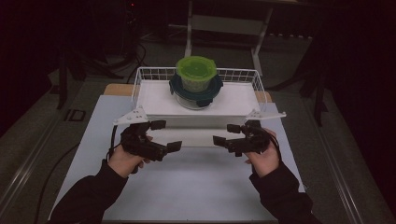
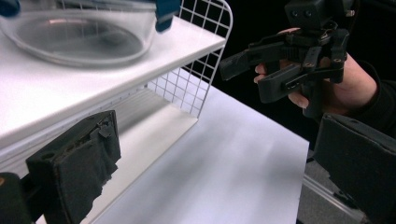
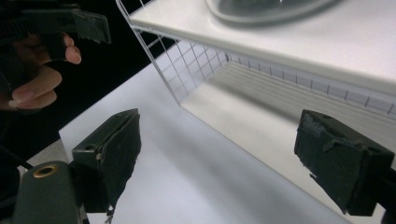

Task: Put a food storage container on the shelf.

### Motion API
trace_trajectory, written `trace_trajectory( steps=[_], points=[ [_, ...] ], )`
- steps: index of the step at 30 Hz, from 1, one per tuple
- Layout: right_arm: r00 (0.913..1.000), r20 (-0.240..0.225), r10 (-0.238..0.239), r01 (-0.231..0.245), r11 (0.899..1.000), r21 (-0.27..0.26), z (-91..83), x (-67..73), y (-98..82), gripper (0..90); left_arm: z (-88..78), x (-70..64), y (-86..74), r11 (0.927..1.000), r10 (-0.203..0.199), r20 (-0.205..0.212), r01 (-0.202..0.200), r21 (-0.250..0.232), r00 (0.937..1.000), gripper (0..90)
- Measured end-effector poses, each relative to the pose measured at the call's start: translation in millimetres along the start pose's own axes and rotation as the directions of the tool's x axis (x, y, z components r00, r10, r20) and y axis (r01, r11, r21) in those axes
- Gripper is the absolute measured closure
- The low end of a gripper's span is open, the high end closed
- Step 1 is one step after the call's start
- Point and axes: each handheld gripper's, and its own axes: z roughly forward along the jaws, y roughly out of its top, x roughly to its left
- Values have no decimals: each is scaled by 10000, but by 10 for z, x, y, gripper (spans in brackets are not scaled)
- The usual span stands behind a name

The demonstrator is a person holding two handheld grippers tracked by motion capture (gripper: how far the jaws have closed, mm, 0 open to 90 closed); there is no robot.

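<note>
A white wire rack (image 1: 140, 74) stands at the back of the table with a white shelf board (image 1: 238, 100) across it. On the board sits a glass bowl with a dark teal lid (image 1: 196, 93), and a green-lidded container (image 1: 196, 70) is stacked on top. In front of the rack, my left gripper (image 1: 166, 135) and right gripper (image 1: 226, 134) face each other, both open and holding nothing. In the left gripper view, the open jaws of the left gripper (image 2: 217, 163) frame the rack's lower level, with the bowl (image 2: 74, 37) above. The right gripper (image 3: 226, 158) looks under the shelf board (image 3: 327, 46).
A white mat (image 1: 187, 186) covers the table in front of the rack. The rack's wire side panel (image 2: 196, 88) stands between the shelf and the open table. Dark floor, cables and a frame lie beyond the table.
</note>
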Motion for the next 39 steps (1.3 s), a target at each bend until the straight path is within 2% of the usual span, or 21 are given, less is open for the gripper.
trace_trajectory(
  steps=[3,8,13,16,18,21,24,30,34,39],
  points=[
    [9999,117,-111,111,9999,-8,-2,-19,-117,142,24,-10,-106,9999,46,-46,-45,115,10000,1],
    [10000,54,76,-77,9999,101,33,-63,-323,142,87,-18,-285,9993,6,-18,-6,375,10000,1],
    [9998,11,181,-181,9986,497,98,-105,-521,142,152,-19,-468,9976,-14,-53,18,685,10000,1],
    [9998,29,172,-173,9981,599,123,-126,-620,142,193,-31,-580,9935,211,-131,-195,1125,9997,1],
    [9997,52,252,-254,9975,664,134,-138,-686,142,217,-40,-656,9895,274,-37,-266,1422,9996,0],
    [9992,100,383,-390,9959,812,157,-166,-807,143,236,-34,-772,9892,197,-47,-188,1457,9998,1],
    [9989,89,454,-461,9940,992,183,-195,-922,143,267,-20,-914,9855,87,-89,-71,1697,9999,1],
    [9996,263,84,-113,9936,1123,173,-200,-1059,143,261,-1,-1125,9789,48,-231,0,2044,9997,1],
    [9995,269,-137,111,9952,971,123,-207,-1151,143,246,1,-1245,9735,111,-326,-33,2287,9994,1],
    [9987,378,-337,307,9965,773,18,-210,-1237,143,172,31,-1366,9735,-31,-594,166,2280,9982,1]
  ],
)
